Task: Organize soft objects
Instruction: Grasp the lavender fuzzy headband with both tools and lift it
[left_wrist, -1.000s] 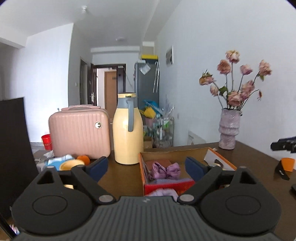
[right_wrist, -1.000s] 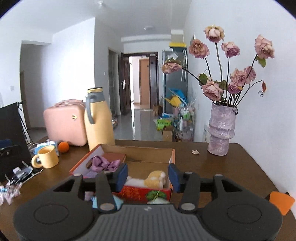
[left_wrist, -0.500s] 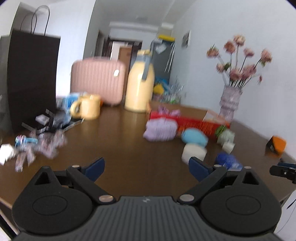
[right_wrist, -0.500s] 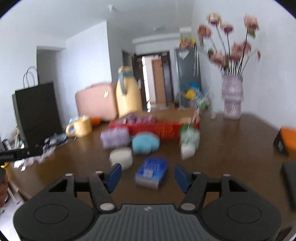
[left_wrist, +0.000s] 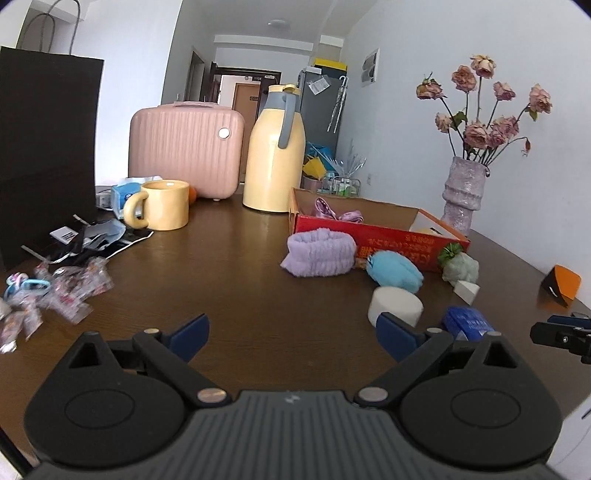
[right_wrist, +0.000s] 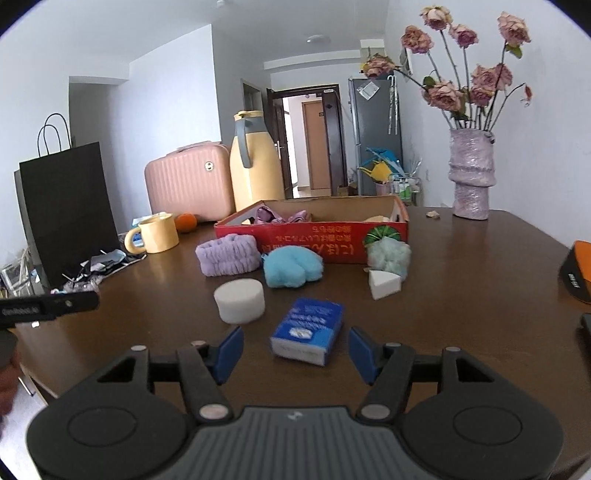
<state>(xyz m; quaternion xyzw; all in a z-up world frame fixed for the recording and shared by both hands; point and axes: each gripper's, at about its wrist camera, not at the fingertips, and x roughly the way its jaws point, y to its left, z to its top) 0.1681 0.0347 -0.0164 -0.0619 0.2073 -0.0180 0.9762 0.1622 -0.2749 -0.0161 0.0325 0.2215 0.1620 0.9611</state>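
Soft items, centre of the right wrist view: purple headband (right_wrist: 228, 259), blue plush (right_wrist: 293, 266), white round sponge (right_wrist: 239, 300), white wedge sponge (right_wrist: 383, 283), pale green puff (right_wrist: 389, 255) and blue tissue pack (right_wrist: 307, 329), all loose on the brown table (right_wrist: 461, 295) in front of the red cardboard box (right_wrist: 314, 242), which holds a purple fabric piece (right_wrist: 282, 216). Right gripper (right_wrist: 295, 349): spread wide, empty, the tissue pack lying just ahead between its fingers; left gripper (left_wrist: 291, 338): likewise spread, empty, over bare tabletop at lower centre. Surroundings, upper half: yellow mug (right_wrist: 157, 233), orange (right_wrist: 185, 222), yellow thermos (right_wrist: 255, 173), pink case (right_wrist: 188, 184), black paper bag (right_wrist: 66, 210) left, vase of dried roses (right_wrist: 471, 173) right, corridor behind.
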